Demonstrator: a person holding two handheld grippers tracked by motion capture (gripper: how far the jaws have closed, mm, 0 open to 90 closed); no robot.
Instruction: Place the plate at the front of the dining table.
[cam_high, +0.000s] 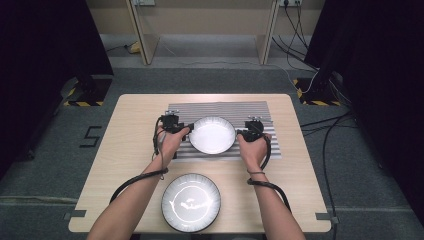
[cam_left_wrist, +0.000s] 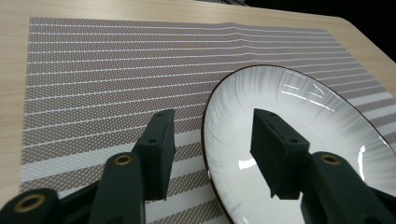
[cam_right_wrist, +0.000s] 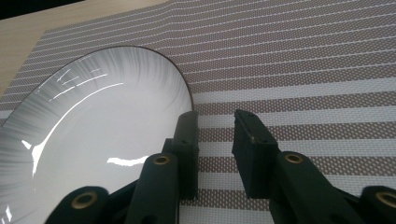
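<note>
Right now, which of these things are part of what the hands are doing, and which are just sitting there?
In use:
- white plate, resting on the striped mat
- striped mat
- left tool, jaws open astride the plate's rim
- right tool, jaws open at the opposite rim

Lying about:
- second plate, near the table's front edge

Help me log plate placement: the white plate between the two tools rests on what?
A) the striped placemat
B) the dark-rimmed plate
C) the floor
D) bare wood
A: the white plate lies on the striped placemat, whose stripes surround it in both gripper views.
</note>
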